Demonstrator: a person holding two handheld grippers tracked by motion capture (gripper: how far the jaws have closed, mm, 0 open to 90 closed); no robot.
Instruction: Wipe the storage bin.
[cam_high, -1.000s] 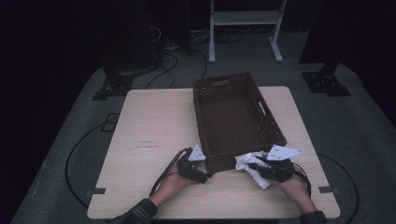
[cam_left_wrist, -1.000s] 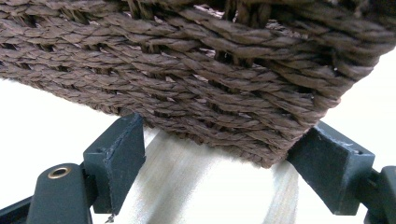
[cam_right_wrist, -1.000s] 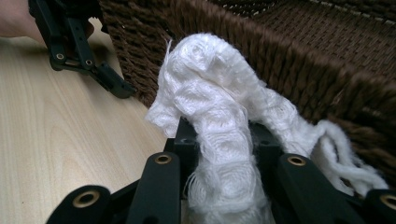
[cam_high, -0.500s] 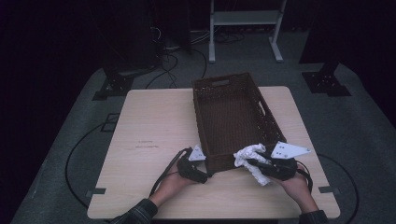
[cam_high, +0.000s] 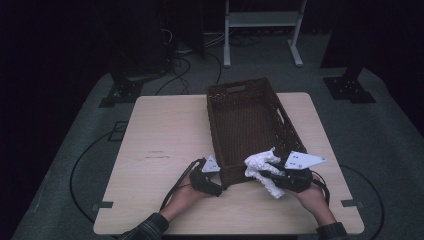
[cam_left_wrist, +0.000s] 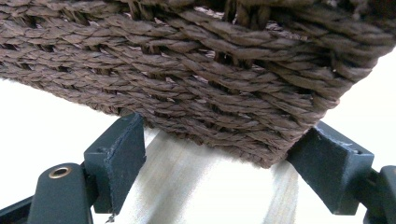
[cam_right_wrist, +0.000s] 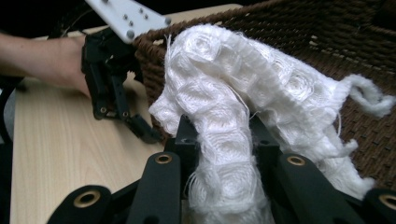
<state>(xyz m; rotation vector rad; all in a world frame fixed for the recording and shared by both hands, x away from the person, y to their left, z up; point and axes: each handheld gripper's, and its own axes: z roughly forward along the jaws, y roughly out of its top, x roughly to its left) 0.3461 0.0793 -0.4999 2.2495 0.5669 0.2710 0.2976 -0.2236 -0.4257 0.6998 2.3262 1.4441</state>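
A brown woven basket (cam_high: 235, 87) stands lengthwise on the pale wooden table (cam_high: 165, 125). My left gripper (cam_high: 220, 186) is at its near left corner. In the left gripper view its jaws (cam_left_wrist: 224, 128) straddle that corner of the basket (cam_left_wrist: 201, 70) and press against the weave on both sides. My right gripper (cam_high: 267, 172) is shut on a white knitted cloth (cam_high: 260, 161), held bunched at the basket's near rim. In the right gripper view the cloth (cam_right_wrist: 219, 93) rises between the jaws (cam_right_wrist: 222, 128) in front of the basket (cam_right_wrist: 327, 28). The left gripper (cam_right_wrist: 140, 133) shows beyond it.
The basket looks empty inside. Bare tabletop lies to the left of the basket. Cables (cam_high: 175, 187) trail from both grippers over the table's near edge. Dark floor, stand feet (cam_high: 125, 92) and a white frame (cam_high: 260, 20) surround the table.
My right gripper has raised the white cloth a little, from the tabletop beside the basket up to its near rim. The left gripper has stayed at the basket's corner.
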